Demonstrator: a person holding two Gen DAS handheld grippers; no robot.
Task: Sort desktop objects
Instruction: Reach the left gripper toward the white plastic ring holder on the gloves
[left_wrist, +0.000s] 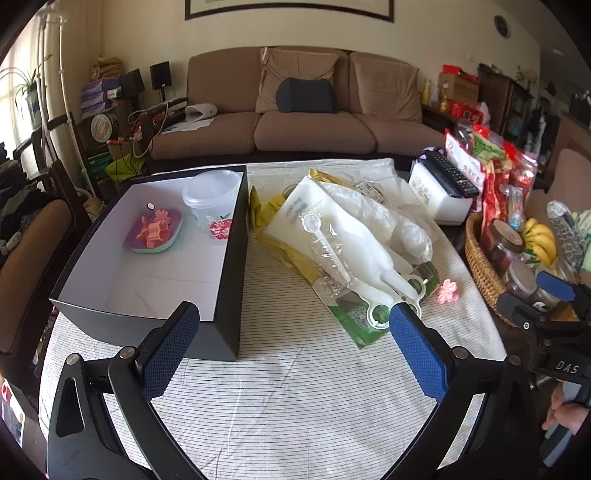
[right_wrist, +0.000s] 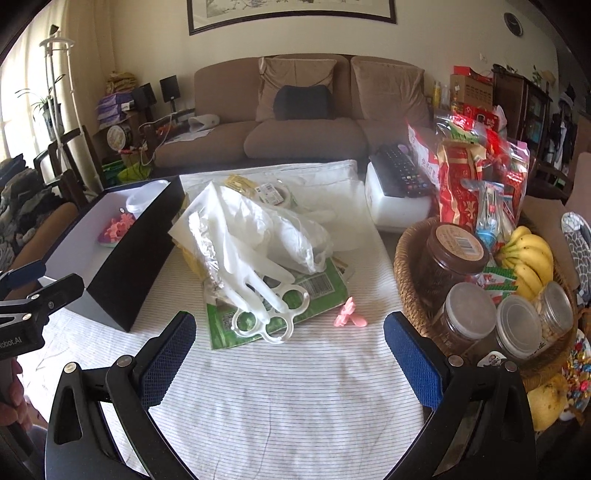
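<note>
Hovering over the striped tablecloth, both grippers stand with jaws spread as wide as they go and nothing between the pads. Just past the left gripper, the near corner of the black box sits by its left finger, while the white ring handles at the edge of the heap lie close beside its right fingertip. Ahead of the right gripper, those same ring handles rest a little beyond the gap, toward its left finger, atop a green packet. A pink flower clip lies on bare cloth nearer its right finger. Farther out, white plastic gloves pile up; inside the box sit a clear tub and a dish of pink clips. A wicker basket of jars stands off to the right.
</note>
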